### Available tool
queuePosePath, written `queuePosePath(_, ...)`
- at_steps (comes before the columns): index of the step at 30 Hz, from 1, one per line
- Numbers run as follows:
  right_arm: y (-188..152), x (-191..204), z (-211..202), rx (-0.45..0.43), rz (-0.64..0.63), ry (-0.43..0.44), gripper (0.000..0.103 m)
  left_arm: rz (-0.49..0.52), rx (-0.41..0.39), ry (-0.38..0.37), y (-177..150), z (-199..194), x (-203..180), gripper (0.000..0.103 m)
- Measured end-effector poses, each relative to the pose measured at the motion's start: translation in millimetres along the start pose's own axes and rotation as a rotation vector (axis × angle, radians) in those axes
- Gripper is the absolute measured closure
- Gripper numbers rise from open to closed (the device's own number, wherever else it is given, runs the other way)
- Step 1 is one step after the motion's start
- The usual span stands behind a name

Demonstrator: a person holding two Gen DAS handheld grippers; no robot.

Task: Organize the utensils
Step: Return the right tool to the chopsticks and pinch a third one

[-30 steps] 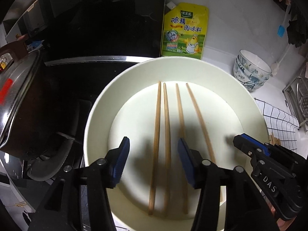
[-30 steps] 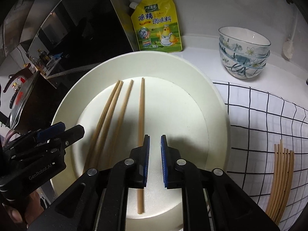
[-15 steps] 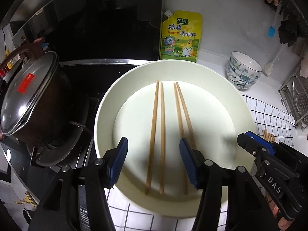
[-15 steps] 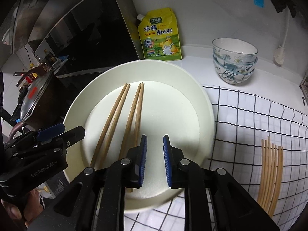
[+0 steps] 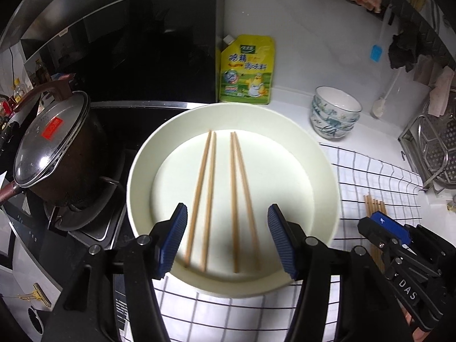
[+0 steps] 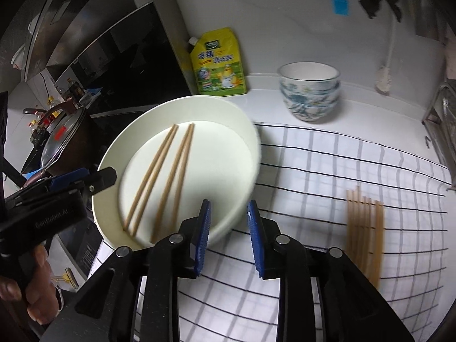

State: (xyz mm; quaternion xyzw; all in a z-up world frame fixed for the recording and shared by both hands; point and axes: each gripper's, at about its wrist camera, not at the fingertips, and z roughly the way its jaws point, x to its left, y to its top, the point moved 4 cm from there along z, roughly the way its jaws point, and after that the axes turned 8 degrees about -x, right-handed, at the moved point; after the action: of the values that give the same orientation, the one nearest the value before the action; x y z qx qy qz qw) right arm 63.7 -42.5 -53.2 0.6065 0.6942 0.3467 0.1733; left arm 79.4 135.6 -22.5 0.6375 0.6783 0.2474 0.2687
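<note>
A cream round plate [image 5: 319,168] [image 6: 245,131] holds several wooden chopsticks [image 5: 209,196] [image 6: 171,171] lying in two pairs. My left gripper [image 5: 226,240] is open and empty, above the plate's near edge with the chopsticks' near ends between its blue pads. My right gripper [image 6: 229,238] is open and empty, over the plate's near right rim and the checked cloth [image 6: 327,176]. It shows at the lower right of the left wrist view [image 5: 384,225]. A bundle of more chopsticks [image 6: 364,228] [image 5: 373,202] lies on the cloth to the right.
A lidded dark pot [image 5: 54,148] sits on the stove at left. A yellow seasoning pouch [image 5: 246,71] leans on the back wall. Stacked patterned bowls [image 5: 335,112] [image 6: 309,91] stand behind the cloth. A metal rack [image 5: 436,148] is at far right.
Both grippers have pulled back and up from the plate. The right gripper's jaws have opened wider and shifted right toward the cloth. The right pair of chopsticks now lies closer together.
</note>
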Motion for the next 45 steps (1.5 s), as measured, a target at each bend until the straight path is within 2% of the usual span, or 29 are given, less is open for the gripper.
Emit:
queuePosePath(7, -13.9, -45.4, -29.3, -0.009, 0.035, -0.033, 0.066, 0.017, -0.006, -0.016, -9.2, -10.8, -35.7, 0.039)
queuePosePath(12, -30.2, -79.2, -45.7, 0.002, 0.076, -0.054, 0.064, 0.034, -0.004, -0.027, -19.9, -15.4, -64.5, 0.031)
queuePosePath(17, -43.7, -107.6, -57.1, 0.008, 0.112, -0.082, 0.052, 0.055, -0.003, -0.066, -28.9, -18.6, -95.9, 0.024)
queuePosePath(19, -50.1, -120.7, -62.2, 0.006, 0.130, -0.099, 0.041, 0.070, -0.006, -0.080, -33.4, -19.1, -110.7, 0.023)
queuePosePath(20, -52.9, -126.3, -63.3, 0.007, 0.139, -0.104, 0.040, 0.077, -0.006, -0.083, -34.6, -18.2, -117.0, 0.023)
queuePosePath(26, -80.5, -161.3, -59.1, 0.050, 0.187, -0.156, 0.039, 0.127, 0.014, -0.119, -49.4, -10.2, -156.9, 0.023)
queuePosePath(30, -94.0, -176.9, -57.3, 0.053, 0.175, -0.189, 0.039, 0.146, 0.029, -0.114, -61.1, -0.6, -176.0, 0.019)
queuePosePath(39, -115.7, -200.8, -37.9, 0.082, 0.130, -0.233, 0.039, 0.193, 0.100, -0.122, -92.3, 25.8, -203.4, 0.019)
queuePosePath(45, -129.2, -211.7, -25.1, 0.108, 0.129, -0.253, 0.040, 0.191, 0.159, -0.112, -113.7, 47.5, -207.6, 0.019)
